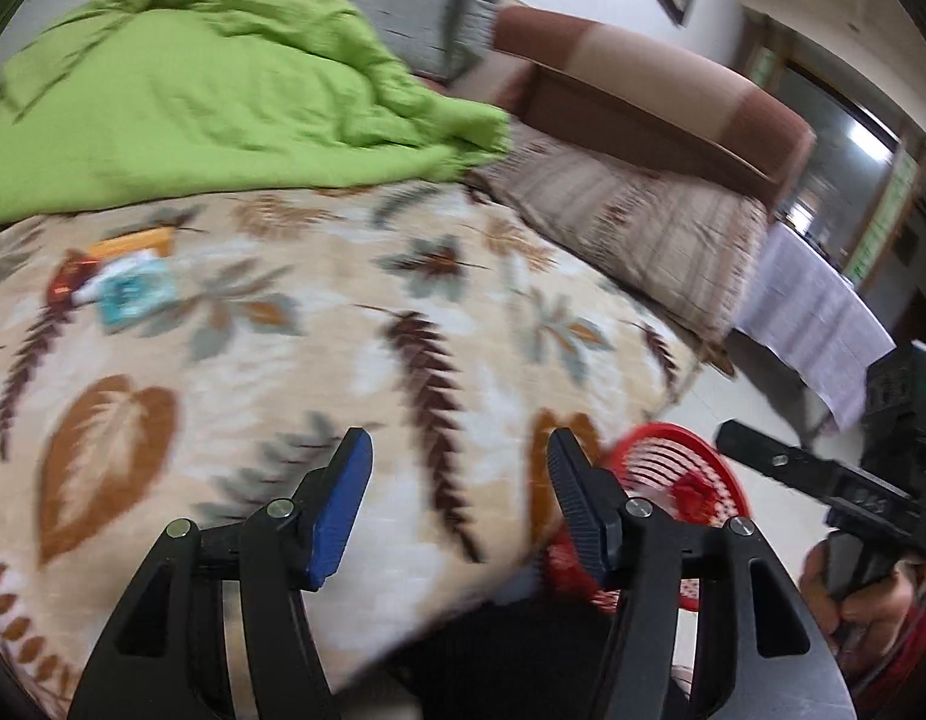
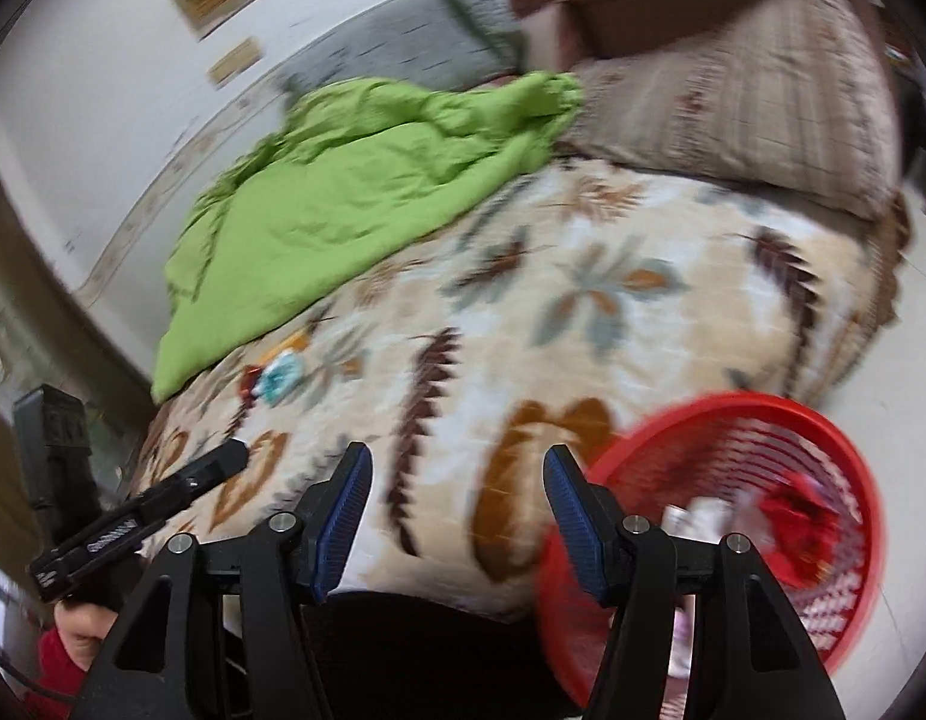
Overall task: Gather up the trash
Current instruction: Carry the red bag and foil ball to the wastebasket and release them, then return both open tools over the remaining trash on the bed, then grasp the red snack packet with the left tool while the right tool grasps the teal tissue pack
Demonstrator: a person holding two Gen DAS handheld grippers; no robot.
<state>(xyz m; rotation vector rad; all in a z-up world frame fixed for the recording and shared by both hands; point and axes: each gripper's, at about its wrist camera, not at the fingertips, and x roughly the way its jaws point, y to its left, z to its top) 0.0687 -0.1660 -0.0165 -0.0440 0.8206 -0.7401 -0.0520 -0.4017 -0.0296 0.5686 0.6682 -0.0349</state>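
A small heap of wrappers (image 1: pixel 123 279) lies on the leaf-patterned blanket, at the left in the left wrist view: an orange one, a teal and white packet, a red one. The right wrist view shows the same wrappers (image 2: pixel 276 377), far off to the left. A red mesh basket (image 1: pixel 658 429) stands on the floor by the bed's edge; its rim (image 2: pixel 733 401) shows on the right, with red trash (image 2: pixel 799 516) and pale scraps inside. My left gripper (image 1: pixel 459 443) is open over the blanket, holding nothing. My right gripper (image 2: pixel 458 453) is open and bare beside the basket.
A crumpled green quilt (image 1: pixel 192 96) covers the far part of the bed, with a grey pillow (image 1: pixel 402 6) and a striped cushion (image 1: pixel 643 228) behind. A brown headboard (image 1: pixel 643 78) and a white-covered table (image 1: pixel 811 312) stand at right. A hand (image 1: pixel 871 600) holds the other gripper.
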